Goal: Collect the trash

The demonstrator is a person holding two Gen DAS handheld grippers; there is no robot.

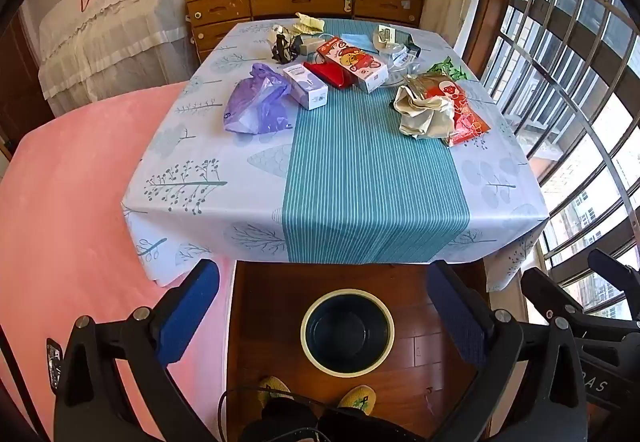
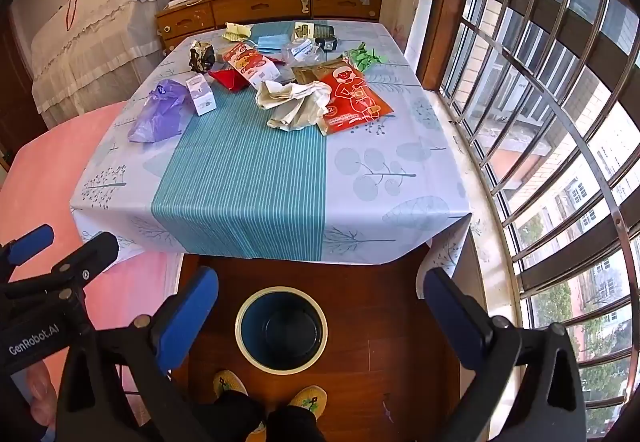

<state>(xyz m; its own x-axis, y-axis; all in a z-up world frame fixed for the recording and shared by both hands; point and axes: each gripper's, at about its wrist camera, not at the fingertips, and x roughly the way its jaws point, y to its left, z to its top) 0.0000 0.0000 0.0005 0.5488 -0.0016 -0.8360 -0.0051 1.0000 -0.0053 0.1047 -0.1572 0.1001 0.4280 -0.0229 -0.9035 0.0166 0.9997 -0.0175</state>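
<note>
Both grippers have their blue-padded fingers spread as wide as they go, with nothing between them. Seen through its own camera, the left gripper (image 1: 322, 316) hangs tilted down over the floor, and the right gripper (image 2: 320, 316) does the same just beside it.

Framed between each pair of fingers is a round waste bin (image 1: 347, 332) with a pale rim and dark inside, standing on the wooden floor just in front of the person's yellow shoes (image 1: 356, 398). As far as can be seen, the bin holds nothing.

Beyond the bin stands a table (image 1: 376, 177) under a grey leaf-print cloth with a teal striped band. All the trash lies on its far half, well apart from both grippers:

- a crumpled purple plastic bag (image 1: 256, 101) on the left
- a small white box (image 1: 306, 85) touching the bag
- a red folded packet (image 1: 330, 73) and a long red cartoon carton (image 1: 352, 63) in the middle
- a crumpled beige wrapper (image 1: 424, 111) lying on a red printed pouch (image 1: 460, 109) on the right
- a dark crumpled wad (image 1: 285, 46), a blue face mask (image 2: 272, 41), green paper scraps (image 2: 364, 57) and other small packaging towards the back edge

Judging by the seemingly empty bin and crowded table, collecting has not started. Every piece has yet to be picked up and dropped in the bin.
</note>
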